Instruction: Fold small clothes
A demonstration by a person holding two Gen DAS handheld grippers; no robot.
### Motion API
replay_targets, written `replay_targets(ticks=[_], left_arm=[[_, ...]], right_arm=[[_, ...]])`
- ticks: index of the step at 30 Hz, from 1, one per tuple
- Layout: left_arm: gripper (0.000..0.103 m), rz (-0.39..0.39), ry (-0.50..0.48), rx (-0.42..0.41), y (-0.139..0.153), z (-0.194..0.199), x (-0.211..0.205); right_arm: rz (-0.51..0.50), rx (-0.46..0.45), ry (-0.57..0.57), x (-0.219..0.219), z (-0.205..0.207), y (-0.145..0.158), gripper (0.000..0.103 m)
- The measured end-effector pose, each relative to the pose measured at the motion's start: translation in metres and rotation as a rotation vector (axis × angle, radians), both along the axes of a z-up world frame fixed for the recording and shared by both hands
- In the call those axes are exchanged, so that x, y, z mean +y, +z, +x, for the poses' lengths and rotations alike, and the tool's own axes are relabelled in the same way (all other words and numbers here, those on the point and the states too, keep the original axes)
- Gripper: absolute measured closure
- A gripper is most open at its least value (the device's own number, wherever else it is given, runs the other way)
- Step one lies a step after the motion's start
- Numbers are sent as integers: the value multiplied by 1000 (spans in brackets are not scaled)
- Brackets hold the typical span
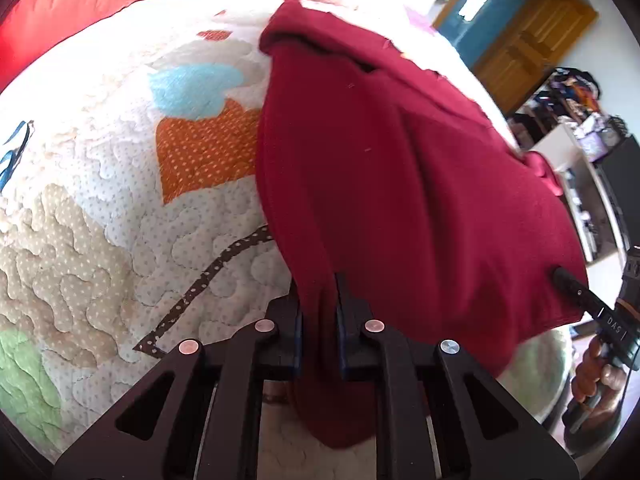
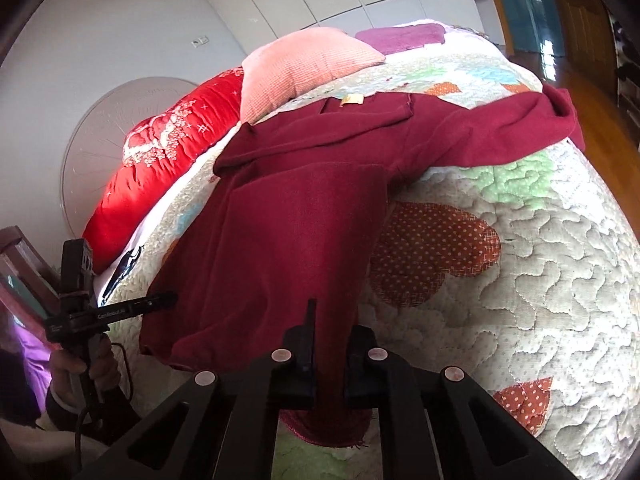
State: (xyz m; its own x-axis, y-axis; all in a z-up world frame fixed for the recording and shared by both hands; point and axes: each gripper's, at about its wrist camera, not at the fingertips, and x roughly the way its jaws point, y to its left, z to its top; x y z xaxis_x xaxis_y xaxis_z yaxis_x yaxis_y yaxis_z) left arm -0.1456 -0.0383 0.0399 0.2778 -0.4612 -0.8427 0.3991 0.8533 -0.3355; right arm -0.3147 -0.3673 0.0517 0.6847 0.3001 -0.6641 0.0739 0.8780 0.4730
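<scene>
Maroon knit is bunching between the pads of my left gripper (image 1: 318,320) at the bottom centre of the left view; the jaws are standing pinched tight on the hem of the garment (image 1: 400,184), with a fold of it hanging below them. My right gripper (image 2: 330,350) is doing the same at the bottom centre of its own view, clamped on the other hem corner, and it is also showing at the right edge of the left view, nipping the cloth's edge.

The garment is running up and away from both tools across the quilt (image 2: 520,280), its body lying in the middle of each frame and one sleeve (image 2: 520,124) trailing toward the upper right of the right view. Beyond it, toward the upper left, a pink pillow (image 2: 304,64) and a red duvet (image 2: 168,152) are sitting by the wall.

I am judging this to be the hem-to-collar fold. To do it well, I am thinking both tools should be lifting evenly, keeping the hem taut between them, carrying it straight toward the collar, and releasing only once the edges are lining up, so the loose sleeve is not dragging underneath.
</scene>
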Motion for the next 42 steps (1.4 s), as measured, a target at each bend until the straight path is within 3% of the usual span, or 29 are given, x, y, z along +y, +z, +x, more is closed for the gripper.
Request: replay_targets(ticks=[3,6,8,11,13,16,22,26,30,33,36,38,42], left_arm=[[93,-38,-35,-34,22,-11,18],[93,-20,-47,-64,35,-18,34],[93,14,-38,-51,28,-18,43],[93,64,-16,7,10,-14,50],[91,74,-28,33,8,-13,47],[86,79,-41,41,20,-12,49],[78,120,-20,26,43,-4,59],[78,140,6,-37,57,17,52],[77,130,18,-101,64,51,25],[56,100,34,-134,64,87,-1],[54,57,77,-158,58,127,-30],[54,54,87,-162,51,156,-49],[54,138,126,-203,32,203,-73]], right_arm=[[17,-33,78,12,-16,20,96],[60,-29,163,25,-30,25,96],[57,30,194,32,-33,11,96],[-28,189,199,34,-26,-23,96],[35,203,172,21,-25,-27,94],[71,138,123,-8,-26,-3,66],[-85,-12,-42,-58,6,48,57],[-181,-10,-136,-68,80,50,57],[-190,25,-166,-73,160,34,57],[-227,126,-215,-82,208,13,57],[-259,189,-255,-95,239,-8,57],[-257,219,-274,-101,247,-22,82],[-265,176,-266,-100,253,-15,94]])
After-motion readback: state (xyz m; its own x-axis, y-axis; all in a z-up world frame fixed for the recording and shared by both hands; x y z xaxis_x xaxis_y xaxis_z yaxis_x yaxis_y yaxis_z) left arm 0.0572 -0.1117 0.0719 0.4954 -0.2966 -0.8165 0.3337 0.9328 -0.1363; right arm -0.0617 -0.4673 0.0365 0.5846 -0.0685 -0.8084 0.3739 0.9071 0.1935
